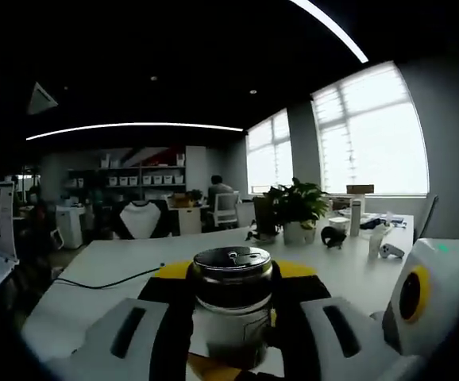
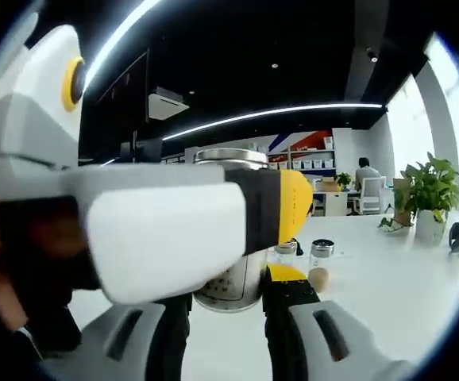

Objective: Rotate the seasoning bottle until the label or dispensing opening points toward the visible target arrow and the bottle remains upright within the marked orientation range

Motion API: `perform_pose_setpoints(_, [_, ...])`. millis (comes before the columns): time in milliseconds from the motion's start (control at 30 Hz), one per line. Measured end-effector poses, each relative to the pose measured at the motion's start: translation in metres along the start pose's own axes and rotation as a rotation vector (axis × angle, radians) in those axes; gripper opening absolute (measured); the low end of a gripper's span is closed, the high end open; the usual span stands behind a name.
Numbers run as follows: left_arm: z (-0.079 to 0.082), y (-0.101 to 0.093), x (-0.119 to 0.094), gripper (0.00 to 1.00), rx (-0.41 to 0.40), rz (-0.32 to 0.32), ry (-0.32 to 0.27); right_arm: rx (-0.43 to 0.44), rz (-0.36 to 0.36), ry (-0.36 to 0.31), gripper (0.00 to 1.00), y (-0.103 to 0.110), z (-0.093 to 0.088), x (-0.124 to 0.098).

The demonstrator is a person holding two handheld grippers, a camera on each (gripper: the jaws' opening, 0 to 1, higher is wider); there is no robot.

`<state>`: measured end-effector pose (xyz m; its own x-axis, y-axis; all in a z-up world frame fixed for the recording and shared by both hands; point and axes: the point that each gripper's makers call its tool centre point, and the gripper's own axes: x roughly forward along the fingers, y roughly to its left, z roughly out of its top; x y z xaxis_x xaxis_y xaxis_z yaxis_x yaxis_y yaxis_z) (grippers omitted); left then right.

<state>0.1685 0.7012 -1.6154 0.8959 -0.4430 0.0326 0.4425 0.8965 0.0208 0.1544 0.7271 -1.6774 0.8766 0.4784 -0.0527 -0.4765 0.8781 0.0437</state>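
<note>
The seasoning bottle (image 1: pixel 232 305) is seen upright on the white table (image 1: pixel 118 258), near the edge closest to the cameras, w/ its dark shiny cap on top. In the left gripper view the left gripper (image 1: pixel 231 337) is closed around the bottle's body: black pads are pressed to either side, yellow tips showing behind it, so a firm hold is judged.

In the right gripper view the same bottle (image 2: pixel 229 278) is seen just beyond the right gripper (image 2: pixel 228 317), framed betw. its two black-and-yellow jaws. The jaws stand apart at about bottle width; contact w/ the glass can't be told, since the left gripper (image 2: pixel 214 214) crosses in front and much of the bottle is hidden.

Two small shakers (image 2: pixel 320 266) are noted further back on the table, and a potted plant (image 1: pixel 297 208) toward the far edge.

Progress: bottle is gripped and kept upright, so the grasp stage is judged done. No target arrow or marked range can be made out in either view, and label direction isn't readable. Whether any rotation is achieved can't be judged; turn, alignment check and release are taken as still left.
</note>
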Motion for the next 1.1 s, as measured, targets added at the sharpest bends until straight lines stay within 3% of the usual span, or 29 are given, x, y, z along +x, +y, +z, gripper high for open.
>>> perform_pose_setpoints(200, [0.0, -0.004, 0.0, 0.4, 0.022, -0.004, -0.003, 0.002, -0.005, 0.002, 0.32, -0.003, 0.0, -0.001])
perform_pose_setpoints(633, [-0.005, -0.01, 0.006, 0.39, -0.008, -0.127, 0.006, -0.001, 0.023, 0.032, 0.32, -0.009, -0.005, -0.002])
perform_pose_setpoints(967, [-0.005, -0.018, 0.008, 0.39, -0.022, -0.28, 0.004, -0.019, 0.066, 0.05, 0.33, -0.011, -0.002, -0.003])
perform_pose_setpoints(1100, [-0.008, -0.023, 0.007, 0.39, -0.032, -0.381, 0.005, -0.011, 0.109, 0.057, 0.32, -0.01, -0.002, -0.004])
